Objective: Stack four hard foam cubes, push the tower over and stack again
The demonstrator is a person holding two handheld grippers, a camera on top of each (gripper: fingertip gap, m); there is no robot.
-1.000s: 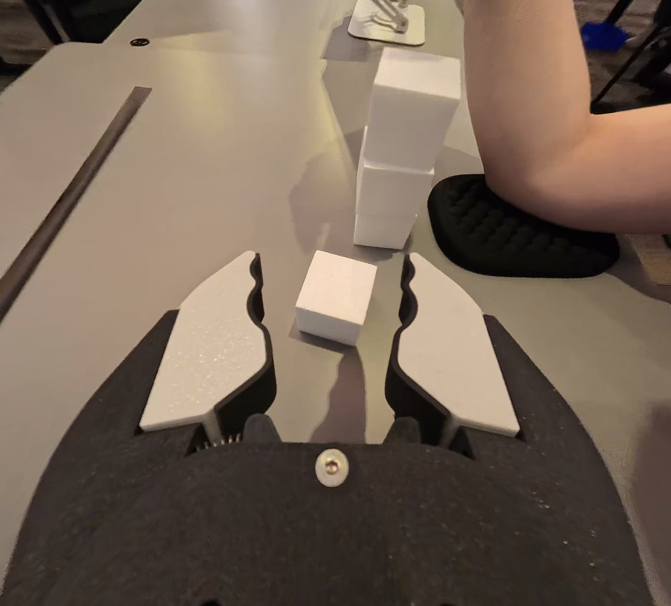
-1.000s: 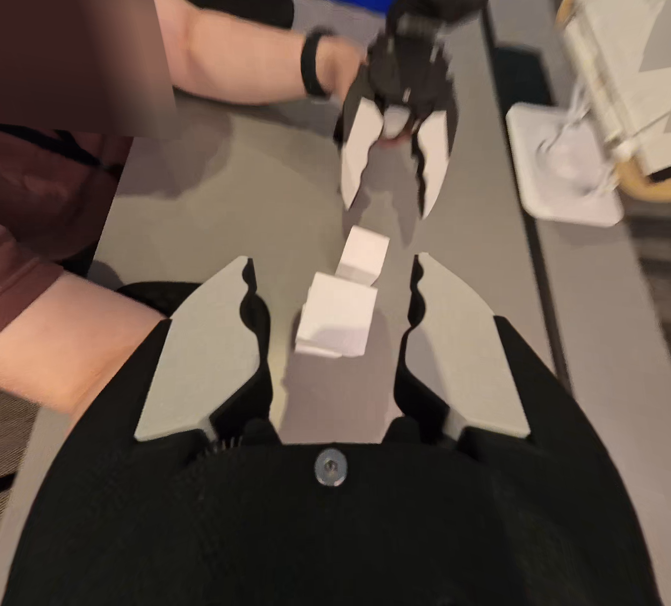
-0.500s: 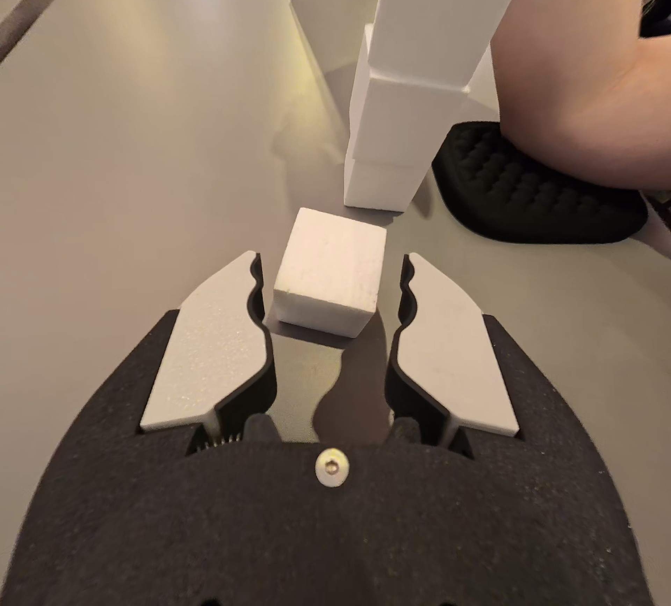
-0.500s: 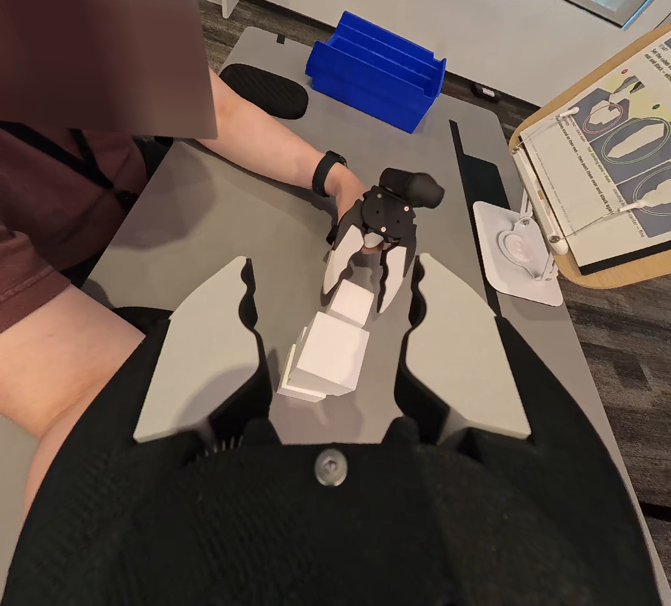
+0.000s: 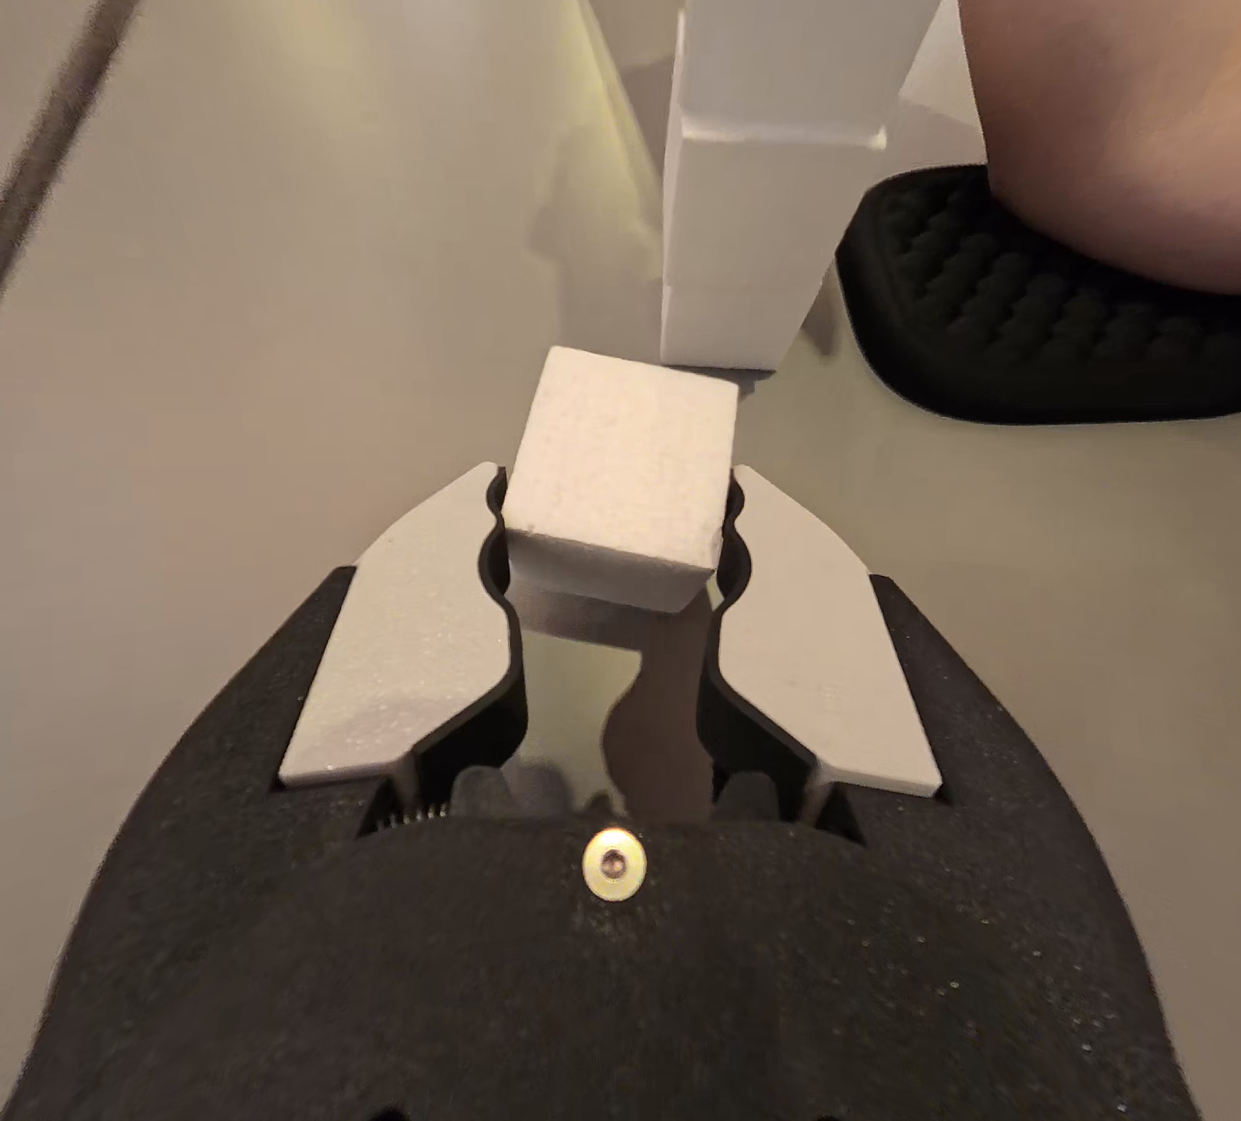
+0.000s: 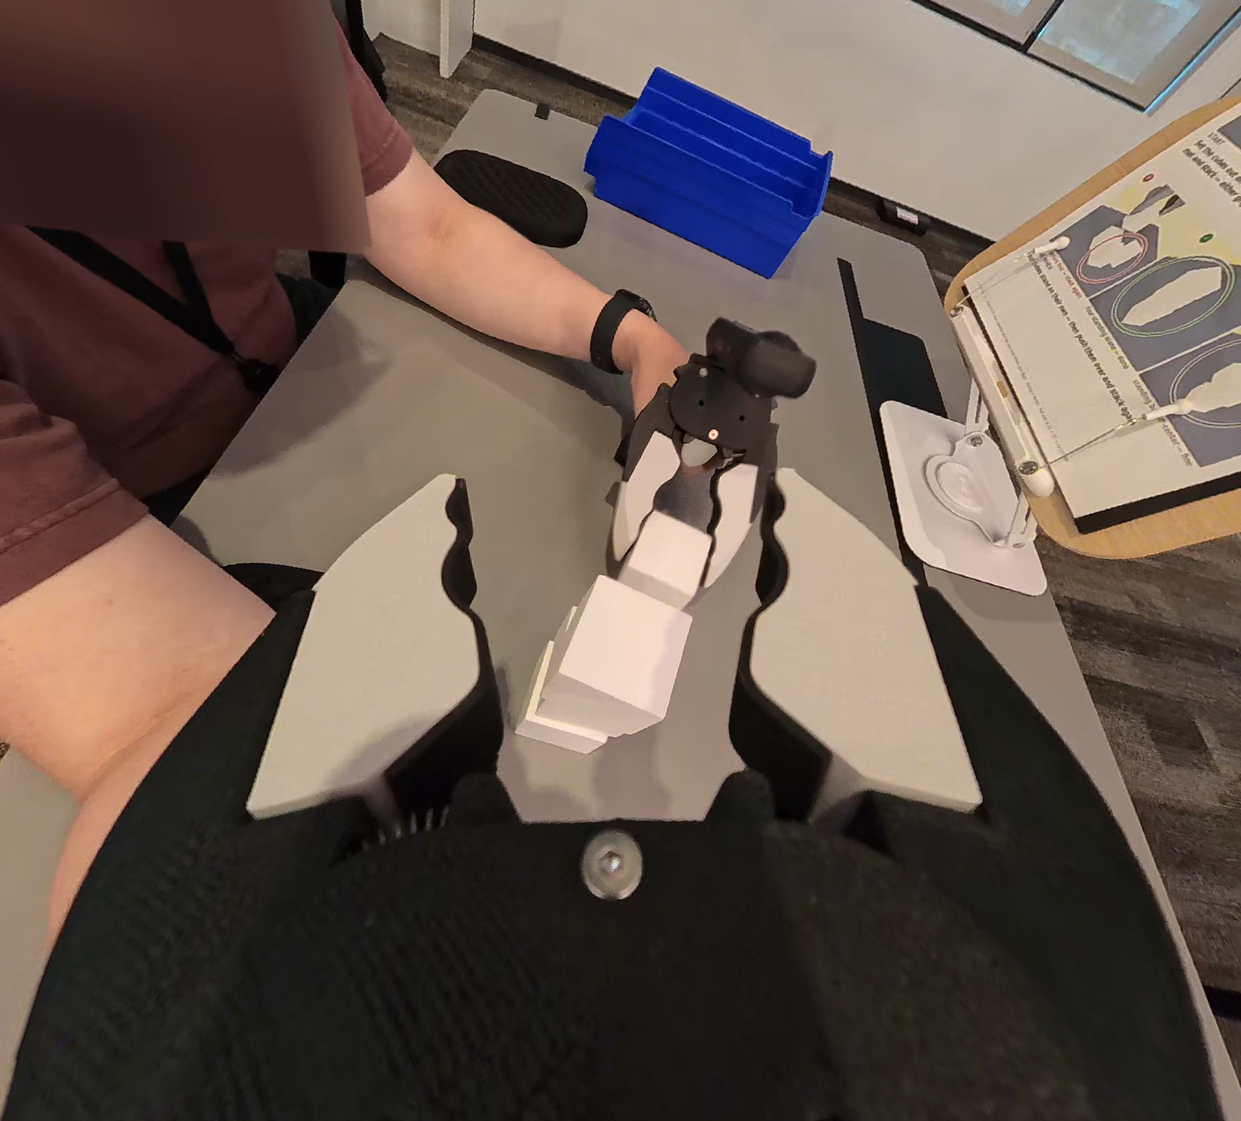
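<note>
Right now the left gripper (image 5: pixel 614 508) sat low on the grey table (image 5: pixel 268 283), fingers closed in against both sides of the loose foam cube (image 5: pixel 618 484), gripping it near their tips. Just beyond that cube, slightly right, stood the three-cube stack (image 5: pixel 759 162), layers a bit offset. The right gripper (image 6: pixel 614 558) hovered high above the stack, jaws wide, holding nothing. Judgement: the cube needed to go up and forward-right; the left was nearer.

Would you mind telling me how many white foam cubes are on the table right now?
4: three stacked in a tower, and a loose cube between the left gripper fingers beside it.
</note>
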